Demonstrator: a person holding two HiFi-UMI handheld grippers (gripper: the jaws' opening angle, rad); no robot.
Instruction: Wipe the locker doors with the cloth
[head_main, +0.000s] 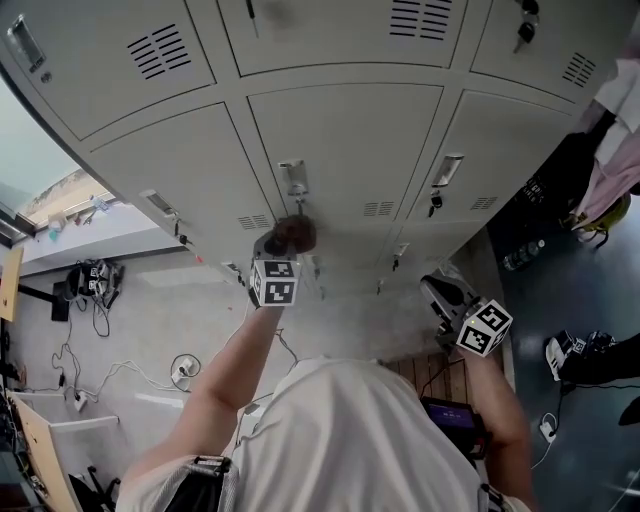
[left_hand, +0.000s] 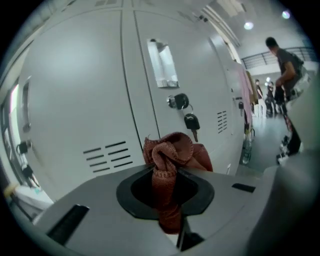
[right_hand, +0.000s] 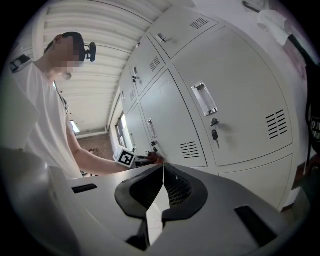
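We face the locker doors (head_main: 345, 150), grey w/ vents & handles. Left tongs (head_main: 283, 248) are clamped tight on the cloth (left_hand: 172, 155), a rust-red wad held at the middle door at 6 o'clock of its handle (head_main: 292, 178); can't tell if it touches. Right tongs (right_hand: 162, 172), at 4 o'clock of the left, are closed on nothing. A key (left_hand: 191, 122) hangs at 1 o'clock of the cloth.

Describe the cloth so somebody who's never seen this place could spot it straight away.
Find the wall of pale grey lockers. In front of the middle door, just below its metal handle, the left claw holds the cloth, bunched up. It is the only rust-red, crumpled thing against that grey metal.
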